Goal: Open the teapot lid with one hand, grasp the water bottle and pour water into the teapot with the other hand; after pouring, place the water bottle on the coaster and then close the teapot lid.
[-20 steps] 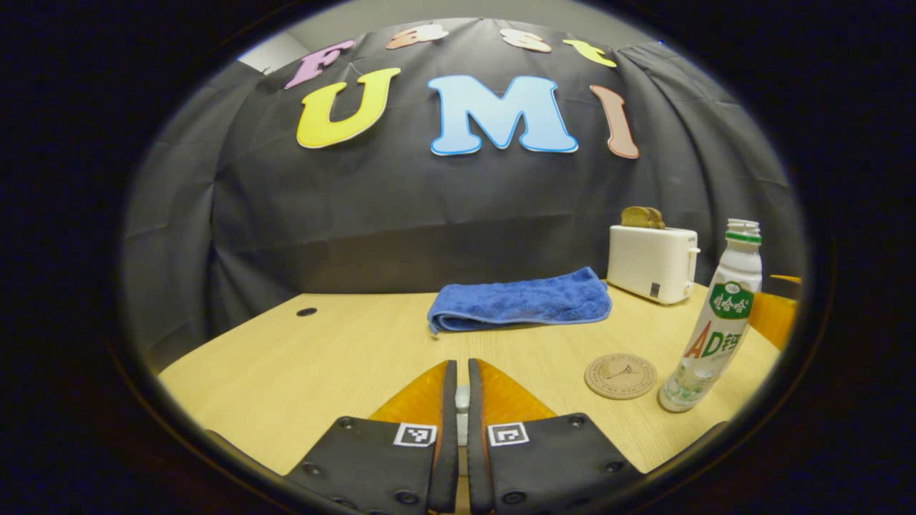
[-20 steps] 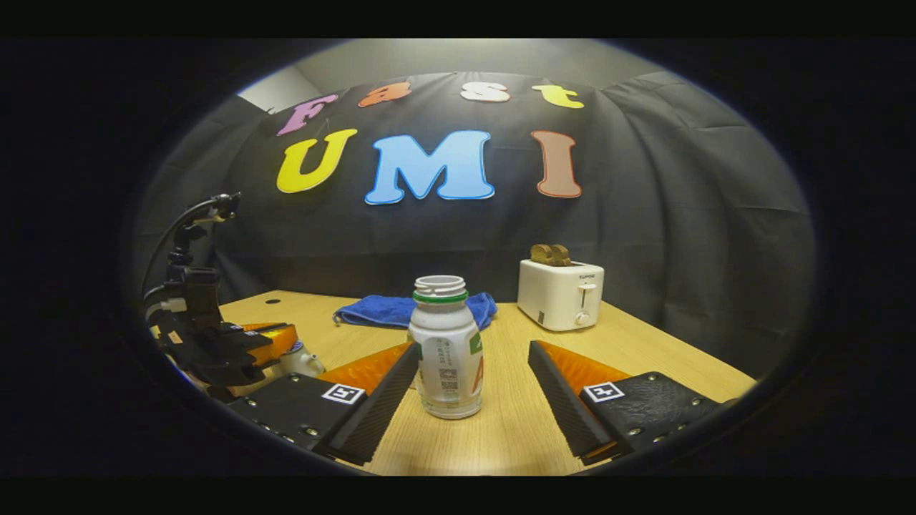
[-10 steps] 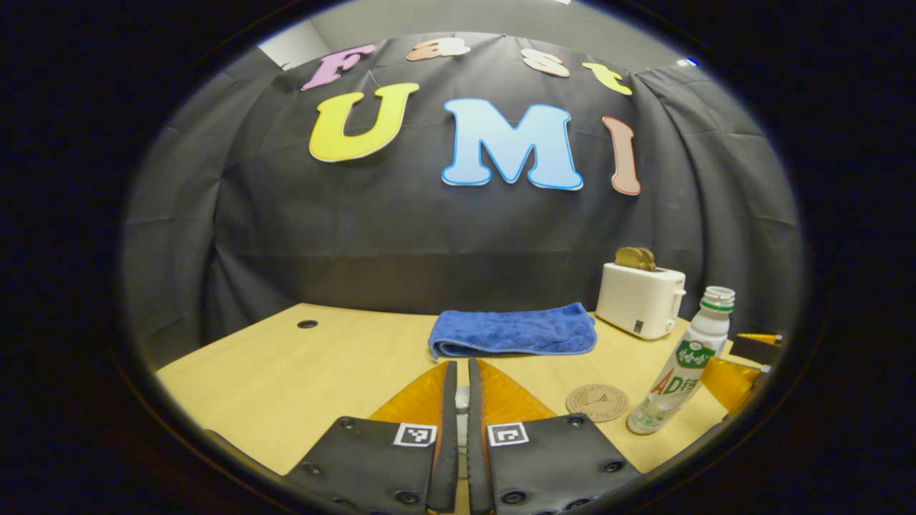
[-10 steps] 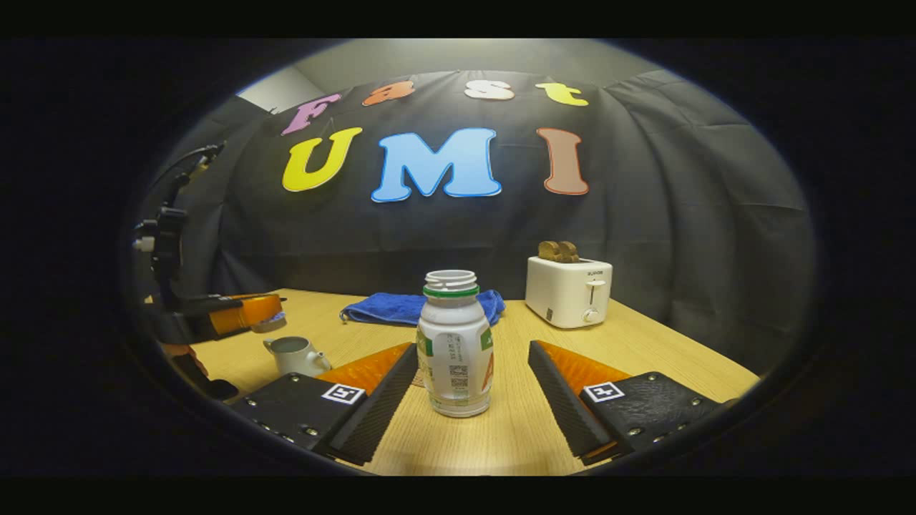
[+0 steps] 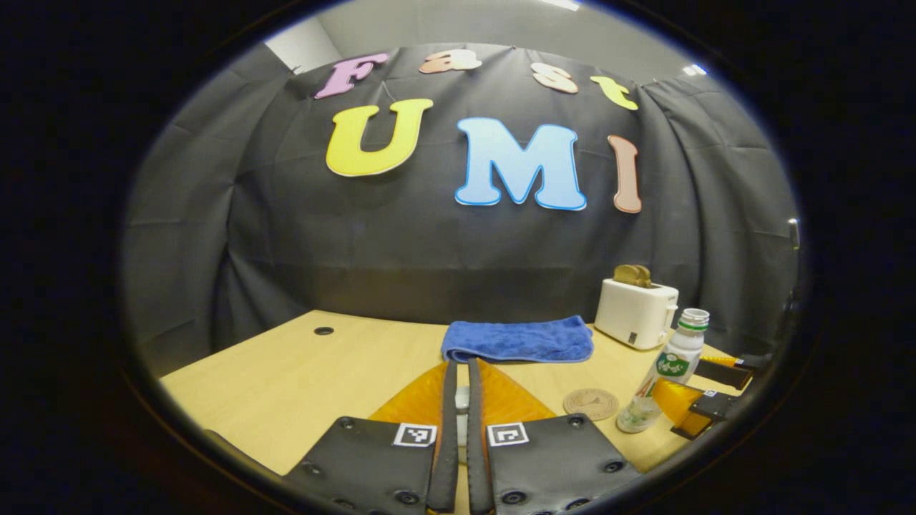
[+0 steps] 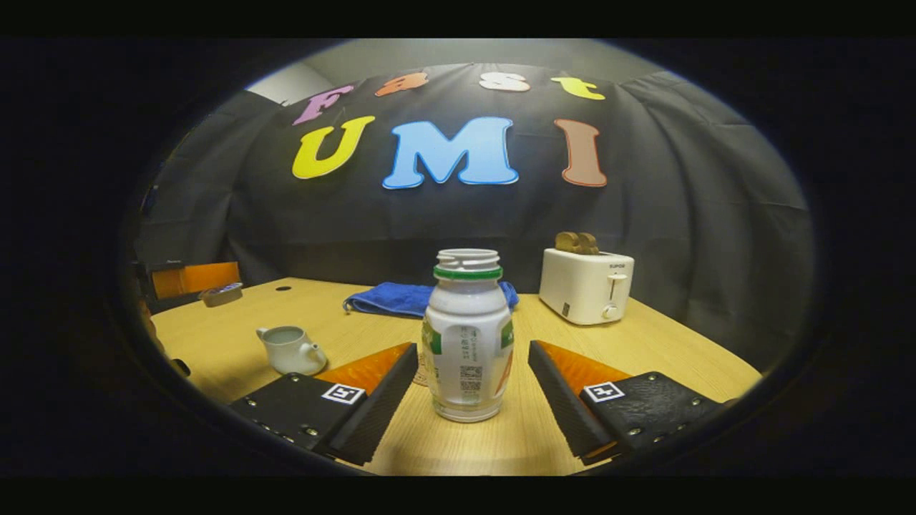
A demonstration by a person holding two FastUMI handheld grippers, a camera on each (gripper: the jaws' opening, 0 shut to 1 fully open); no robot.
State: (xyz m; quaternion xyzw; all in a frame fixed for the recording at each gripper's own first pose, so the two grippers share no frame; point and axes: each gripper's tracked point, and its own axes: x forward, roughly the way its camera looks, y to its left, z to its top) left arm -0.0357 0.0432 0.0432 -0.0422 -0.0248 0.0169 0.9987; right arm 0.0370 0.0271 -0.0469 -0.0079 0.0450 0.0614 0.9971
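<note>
now the right gripper [image 6: 465,390] stands open around the water bottle [image 6: 467,336] mid-table [image 6: 665,357]; the left gripper [image 5: 461,400] pinches the teapot lid [image 5: 463,398].

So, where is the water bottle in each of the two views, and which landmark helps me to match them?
Left gripper view: the water bottle stands at the lower right, just right of the coaster.
Right gripper view: the water bottle stands at the centre, between the open fingers of the right gripper, not touched.
Shared landmark: the toaster stands behind the bottle, beside the blue towel.
</note>
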